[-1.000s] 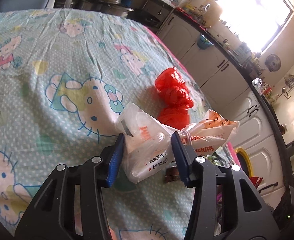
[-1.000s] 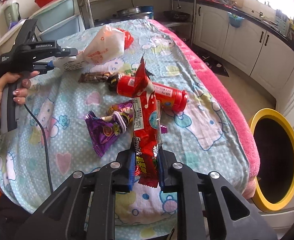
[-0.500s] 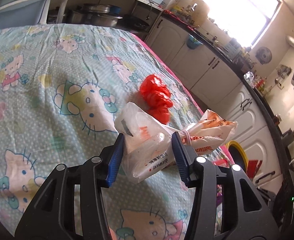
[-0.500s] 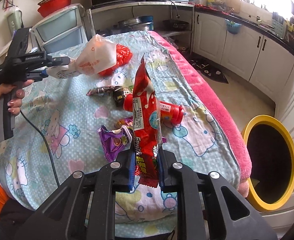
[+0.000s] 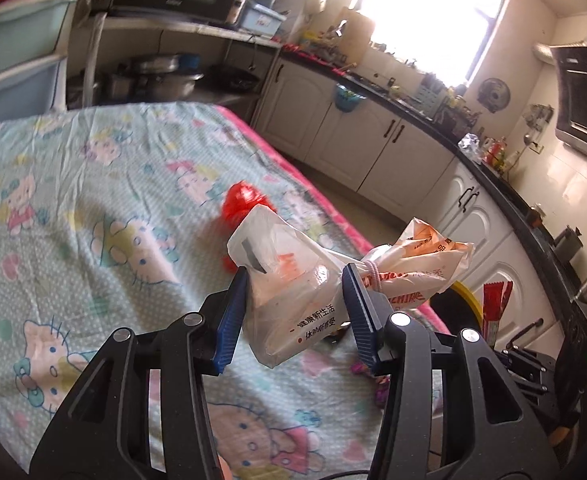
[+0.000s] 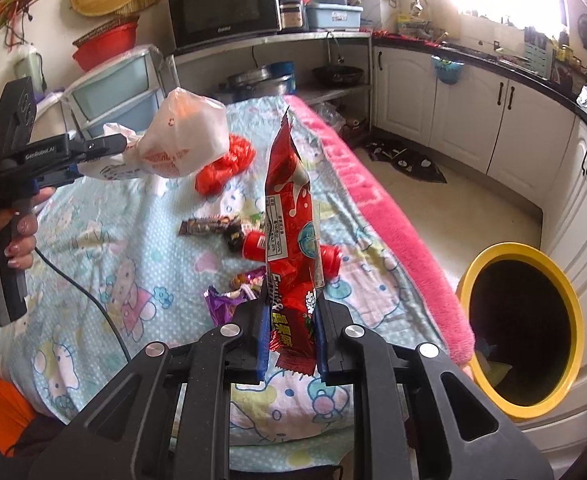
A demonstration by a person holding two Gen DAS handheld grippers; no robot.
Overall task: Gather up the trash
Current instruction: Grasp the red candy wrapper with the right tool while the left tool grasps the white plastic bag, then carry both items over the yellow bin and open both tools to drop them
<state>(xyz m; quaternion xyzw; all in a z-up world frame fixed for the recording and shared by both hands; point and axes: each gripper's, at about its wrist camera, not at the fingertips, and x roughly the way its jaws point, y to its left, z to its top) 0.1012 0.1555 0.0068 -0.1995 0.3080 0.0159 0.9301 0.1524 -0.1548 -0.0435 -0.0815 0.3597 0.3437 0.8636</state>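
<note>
My left gripper (image 5: 295,312) clamps the tied white bag (image 5: 293,280), raised clear of the bedspread (image 5: 93,200). My right gripper (image 6: 289,332) pinches the red wrapper (image 6: 291,216) upright, evidently both bound for the yellow bin (image 6: 521,328).

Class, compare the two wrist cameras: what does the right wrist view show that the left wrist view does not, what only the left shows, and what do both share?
Only the right wrist view shows the person's hand on the left gripper's handle, the brown wrapper and the red bottle lying on the bedspread. Only the left wrist view shows the pink band tying the white plastic bag and the left gripper shut on it. Both show that bag, the red wrapper, the crumpled red bag and the yellow bin.
</note>
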